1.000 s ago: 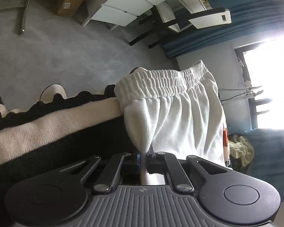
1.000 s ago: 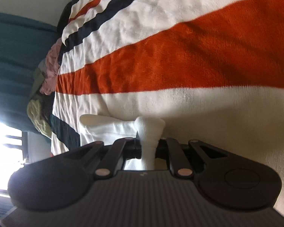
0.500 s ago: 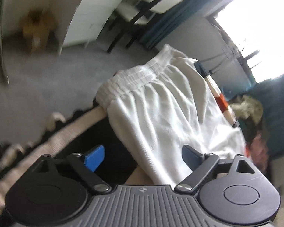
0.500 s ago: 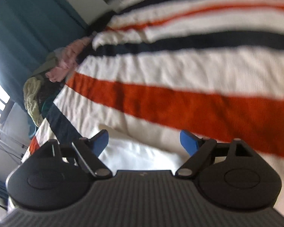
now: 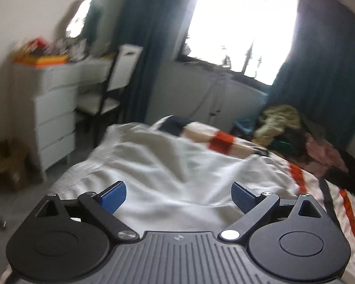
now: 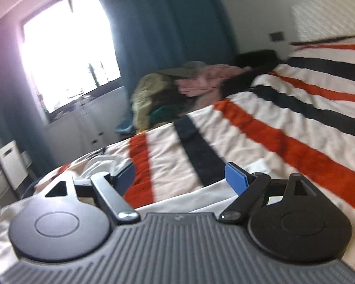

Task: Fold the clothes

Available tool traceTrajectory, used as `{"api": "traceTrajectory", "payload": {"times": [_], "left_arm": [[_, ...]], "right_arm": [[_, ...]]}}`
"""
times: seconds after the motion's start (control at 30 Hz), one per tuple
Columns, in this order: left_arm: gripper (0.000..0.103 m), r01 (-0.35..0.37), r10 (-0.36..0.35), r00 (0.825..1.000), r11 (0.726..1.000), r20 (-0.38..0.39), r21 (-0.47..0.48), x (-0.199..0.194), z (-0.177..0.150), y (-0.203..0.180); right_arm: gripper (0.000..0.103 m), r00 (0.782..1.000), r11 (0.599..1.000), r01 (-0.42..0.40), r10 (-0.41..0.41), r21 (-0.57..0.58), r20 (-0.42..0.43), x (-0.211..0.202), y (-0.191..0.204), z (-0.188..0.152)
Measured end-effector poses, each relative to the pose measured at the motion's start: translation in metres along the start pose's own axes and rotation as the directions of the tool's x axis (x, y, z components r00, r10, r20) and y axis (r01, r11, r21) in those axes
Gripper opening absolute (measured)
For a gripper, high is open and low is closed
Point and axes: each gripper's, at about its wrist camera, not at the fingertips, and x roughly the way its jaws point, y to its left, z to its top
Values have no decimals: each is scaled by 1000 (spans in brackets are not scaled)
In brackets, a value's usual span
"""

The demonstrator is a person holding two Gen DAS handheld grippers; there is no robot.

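Our left gripper [image 5: 178, 195] has its jaws spread wide with nothing between them; the blue pads [image 5: 113, 196] hang just above the white garment [image 5: 168, 170], which lies rumpled directly under and ahead of the jaws on the striped blanket [image 5: 348, 203]. Our right gripper [image 6: 181, 176] is likewise wide apart and empty, with the blanket's orange and black stripes showing between its fingers and an edge of the white garment below and left of them. Beyond both pairs of jaws sits a pile of clothes [image 6: 177, 87], then teal curtains [image 6: 163, 23] and a bright window [image 5: 241, 21]. Far left of our left jaws stand white drawers [image 5: 52, 113] and a chair [image 5: 111, 87].
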Motion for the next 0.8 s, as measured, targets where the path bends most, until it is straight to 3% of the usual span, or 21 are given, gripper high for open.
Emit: {"api": "traceTrajectory", "payload": {"times": [0.2, 0.33, 0.5, 0.57, 0.8], "left_arm": [[97, 121, -118, 993, 984, -25, 135, 14, -17, -90], [97, 171, -169, 985, 972, -29, 161, 30, -35, -126], [97, 203, -193, 979, 960, -67, 195, 64, -75, -143], [96, 179, -157, 982, 955, -106, 236, 75, -89, -147], [96, 181, -142, 976, 951, -167, 251, 85, -106, -143]], "right_arm": [[85, 999, 995, -53, 54, -88, 7, -9, 34, -15], [85, 997, 990, -64, 68, -125, 30, -11, 50, -25], [85, 996, 985, -60, 69, -161, 52, -8, 65, -38], [85, 997, 985, -48, 57, -163, 50, -1, 67, -43], [85, 998, 985, -43, 50, -166, 40, 7, 71, -52]]}}
